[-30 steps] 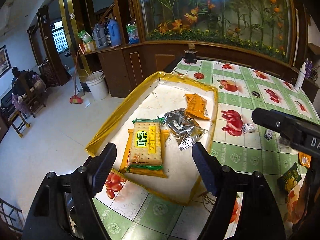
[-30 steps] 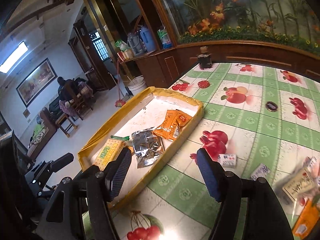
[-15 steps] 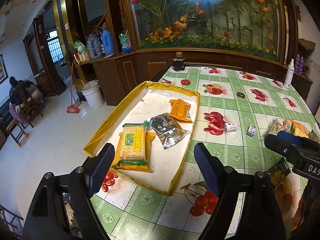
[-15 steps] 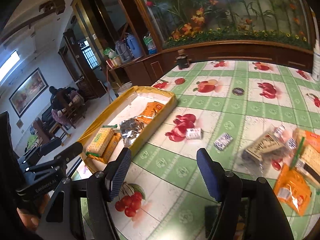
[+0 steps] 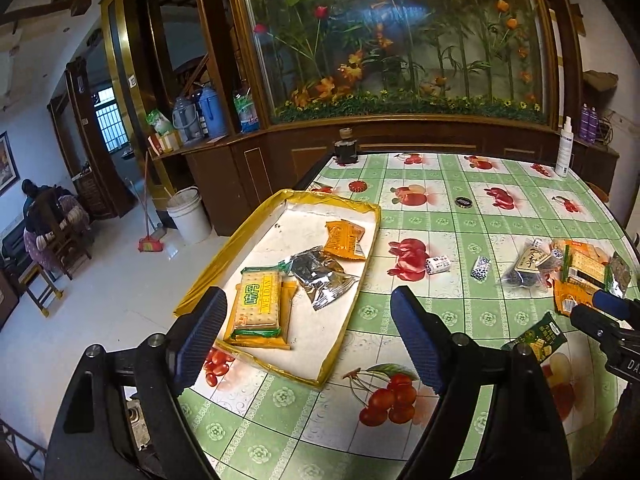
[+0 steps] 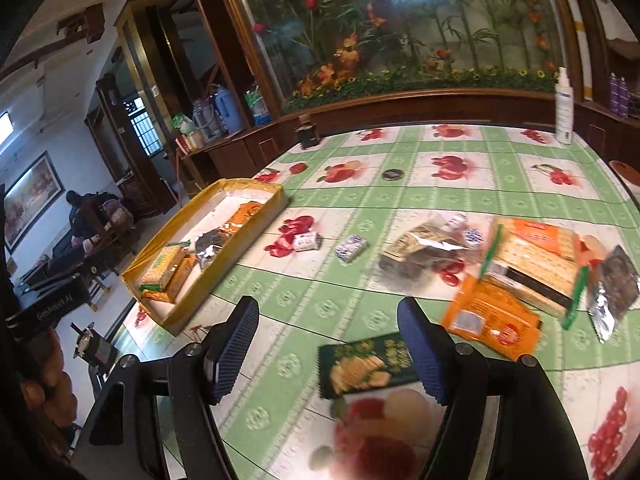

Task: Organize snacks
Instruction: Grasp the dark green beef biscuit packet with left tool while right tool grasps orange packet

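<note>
A yellow-rimmed tray point(image 5: 362, 276) point(image 6: 256, 236) on the green fruit-print table holds a yellow cracker pack point(image 5: 258, 300), a silver packet point(image 5: 320, 274) and an orange packet point(image 5: 344, 238). My left gripper point(image 5: 308, 340) is open and empty, above the tray's near end. My right gripper point(image 6: 328, 354) is open and empty over the table; a dark green snack packet point(image 6: 366, 364) point(image 5: 538, 338) lies just ahead between its fingers. To the right lie an orange packet point(image 6: 492, 318), a large cracker pack point(image 6: 536, 264), a dark bag point(image 6: 428, 246) and a silver packet point(image 6: 614, 284).
Two small wrapped candies point(image 6: 308, 240) point(image 6: 351, 247) lie mid-table. A white spray bottle point(image 6: 563, 106) and a dark jar point(image 6: 308, 134) stand at the far edge, a bottle cap point(image 6: 393, 175) nearby. The table's left edge drops to floor with a bucket point(image 5: 189, 214).
Both grippers have drawn back and swung right. The tray is now farther left, and the loose snack pile and green packet have come into the right wrist view. Both stay open.
</note>
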A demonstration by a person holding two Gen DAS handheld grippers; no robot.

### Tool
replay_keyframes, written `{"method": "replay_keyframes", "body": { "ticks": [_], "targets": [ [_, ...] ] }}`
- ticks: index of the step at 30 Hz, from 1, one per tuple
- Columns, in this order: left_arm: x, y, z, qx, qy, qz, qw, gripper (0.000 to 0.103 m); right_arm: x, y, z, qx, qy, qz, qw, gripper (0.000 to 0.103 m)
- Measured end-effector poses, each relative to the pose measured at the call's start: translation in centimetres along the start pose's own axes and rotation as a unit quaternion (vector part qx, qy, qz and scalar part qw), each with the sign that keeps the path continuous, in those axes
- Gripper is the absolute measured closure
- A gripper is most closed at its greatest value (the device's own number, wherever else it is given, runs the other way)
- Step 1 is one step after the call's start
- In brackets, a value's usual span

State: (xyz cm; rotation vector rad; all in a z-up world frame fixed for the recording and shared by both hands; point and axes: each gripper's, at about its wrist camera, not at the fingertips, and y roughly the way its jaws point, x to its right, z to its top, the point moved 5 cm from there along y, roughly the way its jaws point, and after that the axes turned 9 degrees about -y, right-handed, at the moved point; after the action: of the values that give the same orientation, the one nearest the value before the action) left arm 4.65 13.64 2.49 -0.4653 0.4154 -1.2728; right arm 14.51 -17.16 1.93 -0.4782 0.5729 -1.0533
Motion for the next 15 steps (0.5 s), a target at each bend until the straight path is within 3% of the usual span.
{"method": "replay_keyframes", "body": {
  "ticks": [15],
  "targets": [
    [2.0, -1.4, -0.6, -0.002, 0.020, -0.011, 0.9997, 0.015, 5.2, -2.7, -4.3, -0.012, 0.045, -0.040, 0.998, 0.026]
  ]
}}
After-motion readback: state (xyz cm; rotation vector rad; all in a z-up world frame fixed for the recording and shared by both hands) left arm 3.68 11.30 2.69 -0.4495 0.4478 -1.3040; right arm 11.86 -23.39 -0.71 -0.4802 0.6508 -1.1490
